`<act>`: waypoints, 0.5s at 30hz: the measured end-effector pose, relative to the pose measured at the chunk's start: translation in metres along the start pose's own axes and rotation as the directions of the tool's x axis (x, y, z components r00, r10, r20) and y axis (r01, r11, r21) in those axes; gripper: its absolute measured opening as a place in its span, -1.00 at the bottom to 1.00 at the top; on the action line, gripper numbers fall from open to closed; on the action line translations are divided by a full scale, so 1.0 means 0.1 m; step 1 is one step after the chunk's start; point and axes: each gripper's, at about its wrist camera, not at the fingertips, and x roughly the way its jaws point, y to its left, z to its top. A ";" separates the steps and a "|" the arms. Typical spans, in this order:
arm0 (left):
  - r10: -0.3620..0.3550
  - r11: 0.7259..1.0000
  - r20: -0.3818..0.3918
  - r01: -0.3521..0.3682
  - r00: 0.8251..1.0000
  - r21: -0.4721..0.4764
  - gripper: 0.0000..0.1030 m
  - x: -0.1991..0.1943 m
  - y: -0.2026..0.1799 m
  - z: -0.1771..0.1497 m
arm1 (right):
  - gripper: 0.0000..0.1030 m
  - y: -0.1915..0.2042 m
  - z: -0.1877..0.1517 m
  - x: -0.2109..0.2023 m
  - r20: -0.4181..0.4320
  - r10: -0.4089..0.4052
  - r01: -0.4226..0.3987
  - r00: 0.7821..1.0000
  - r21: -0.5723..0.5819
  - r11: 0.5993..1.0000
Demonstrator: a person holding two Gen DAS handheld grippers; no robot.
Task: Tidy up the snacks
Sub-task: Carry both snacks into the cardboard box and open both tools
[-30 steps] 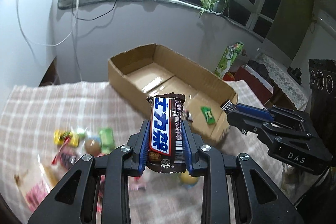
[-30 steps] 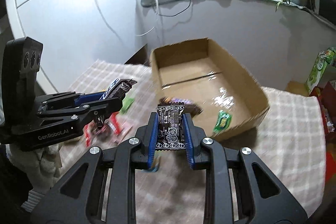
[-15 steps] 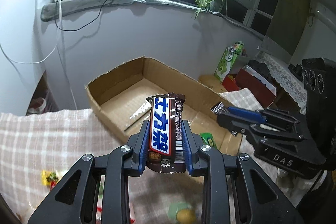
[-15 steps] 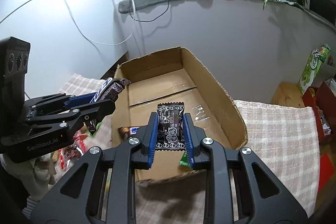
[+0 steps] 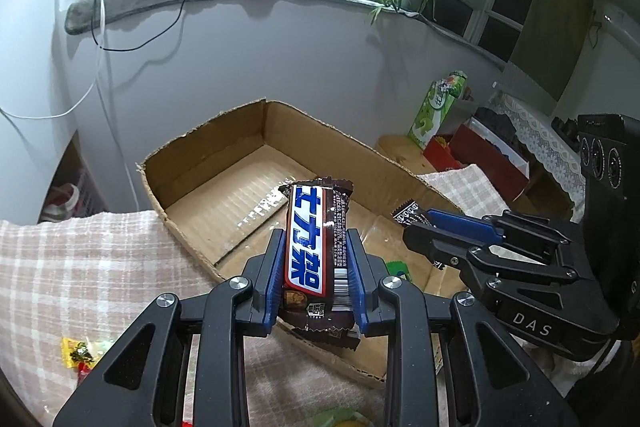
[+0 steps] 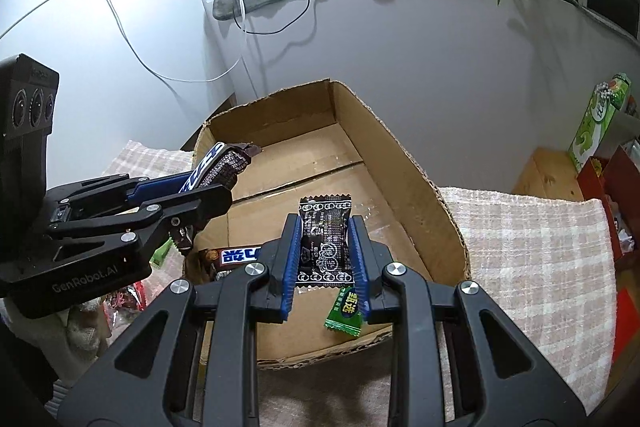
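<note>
Left wrist view shows the left gripper (image 5: pixel 316 259) clenched on a brown chocolate bar with blue lettering (image 5: pixel 316 247), its long axis running along the fingers and out over the open brown cardboard box (image 5: pixel 208 163), which lies directly ahead and below. The right gripper (image 6: pixel 325 259), alongside, grasps one black patterned candy packet (image 6: pixel 325 239) over the same box. In the box lie one second brown bar (image 6: pixel 232 257) and one green sweet (image 6: pixel 346 311).
</note>
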 end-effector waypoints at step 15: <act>0.010 0.999 0.032 -0.009 0.999 -0.033 -0.44 -0.23 0.08 -0.02 | -0.12 0.07 -0.04 -0.18 0.030 -0.004 0.004 1.000 -0.004 1.000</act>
